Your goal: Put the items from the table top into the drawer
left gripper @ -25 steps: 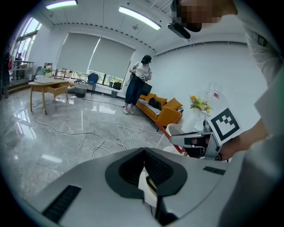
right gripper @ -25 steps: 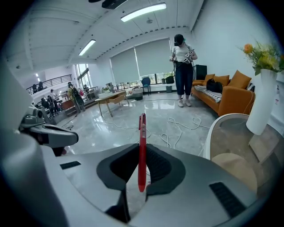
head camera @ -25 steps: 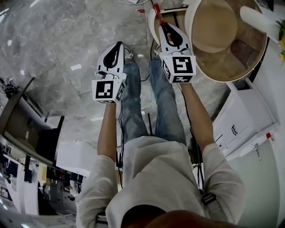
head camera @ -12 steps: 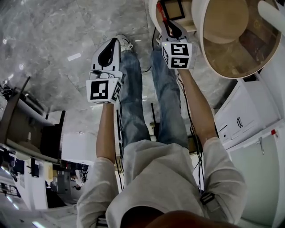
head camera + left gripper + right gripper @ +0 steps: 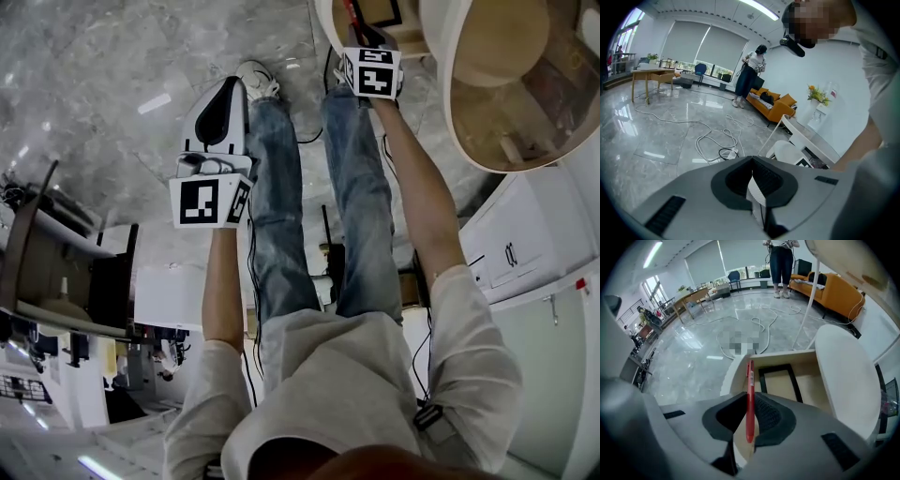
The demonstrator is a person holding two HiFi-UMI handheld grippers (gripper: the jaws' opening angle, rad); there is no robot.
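**Right claw (image 5: 749, 401), closed on the pen (image 5: 750, 390).** The two pads are pinching the red barrel in its lower half, leaving the upper half jutting free ahead of the jaws. The pen is probably light and stiff. Its barrel looks slim and smooth, so it is likely to pivot or slide under a loose pinch. A hold nearer mid-length would be steadier. The long axis is running along the claw's own line, forward and away from the person. The end with what looks like a clip is leading, and the tapered end is lying back between the pads. Beyond the pen, the open drawer (image 5: 808, 376) is lying directly ahead, with a black frame (image 5: 761, 376) already on its bottom. The pen is hanging over the drawer, clear of the round worktop (image 5: 448, 94).

**Left claw (image 5: 752, 176).** Its jaws are pressing together with nothing between them, out over the floor.
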